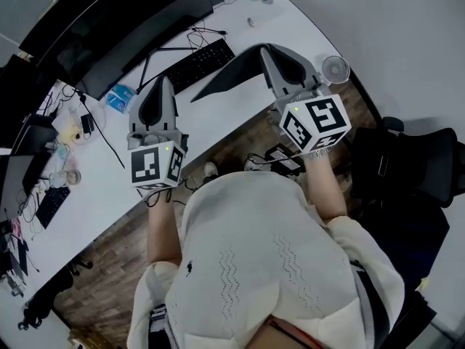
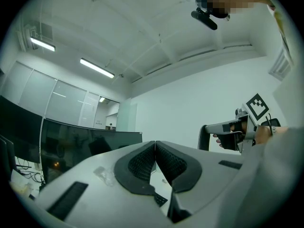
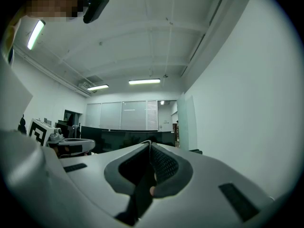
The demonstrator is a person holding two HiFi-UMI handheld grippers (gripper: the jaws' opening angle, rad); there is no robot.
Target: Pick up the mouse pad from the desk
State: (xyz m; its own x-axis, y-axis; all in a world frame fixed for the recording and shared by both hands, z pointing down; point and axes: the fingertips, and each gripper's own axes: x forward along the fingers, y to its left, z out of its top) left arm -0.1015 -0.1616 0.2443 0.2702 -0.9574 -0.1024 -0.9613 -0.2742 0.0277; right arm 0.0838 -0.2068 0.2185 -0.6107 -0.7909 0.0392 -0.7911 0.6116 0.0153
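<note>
The right gripper (image 1: 266,48) was clenched on the dark mouse pad (image 1: 229,71), which stretched from its tips toward the closed, empty left gripper (image 1: 163,80), above a white worktop (image 1: 290,24) with a keyboard (image 1: 190,67) ahead.

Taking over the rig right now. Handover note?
Left gripper: shut, empty, above the desk.
Right gripper: shut on one edge of the mouse pad.
Pad: slopes down from the jaws, beside the keyboard. Can't tell whether its low corner has left the desk.
Done: pad gripped and partly raised.
Left: lift it fully clear.
</note>
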